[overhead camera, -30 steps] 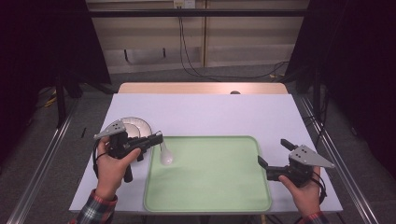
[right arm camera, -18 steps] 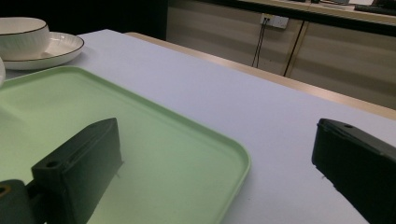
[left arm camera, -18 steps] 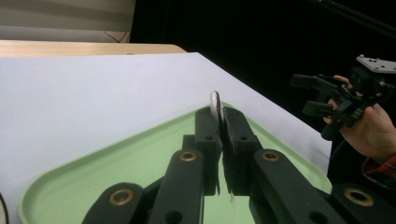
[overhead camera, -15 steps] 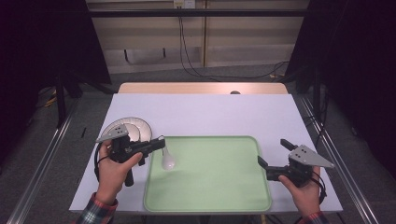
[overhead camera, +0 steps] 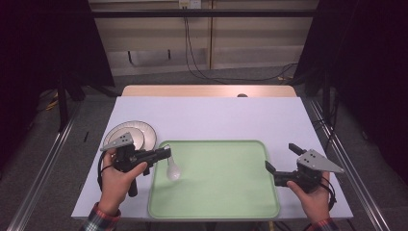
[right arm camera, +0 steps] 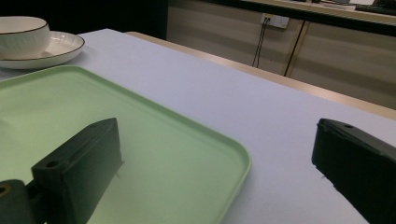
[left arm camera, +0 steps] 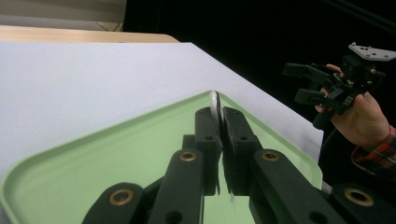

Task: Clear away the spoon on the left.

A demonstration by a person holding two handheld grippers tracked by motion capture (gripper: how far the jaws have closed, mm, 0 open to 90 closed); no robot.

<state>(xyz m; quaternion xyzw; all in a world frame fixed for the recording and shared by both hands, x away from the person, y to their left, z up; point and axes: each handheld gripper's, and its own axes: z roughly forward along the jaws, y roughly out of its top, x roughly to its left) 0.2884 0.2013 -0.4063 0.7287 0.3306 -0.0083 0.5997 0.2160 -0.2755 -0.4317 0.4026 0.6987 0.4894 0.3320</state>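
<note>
White table (overhead camera: 211, 120): spoon (overhead camera: 172, 171) over tray (overhead camera: 216, 192) left edge, centre bare.

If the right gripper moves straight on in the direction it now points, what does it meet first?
Probably the right rim of the green tray: the right gripper, jaws open, points left across the table toward it. Its height above the table is unclear, so it might pass over.

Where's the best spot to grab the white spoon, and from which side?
By its thin handle, from the side. The spoon hangs bowl-down over the green tray, and the left gripper pinches the flat handle end just like that. The round bowl would probably slip between flat jaws.
</note>
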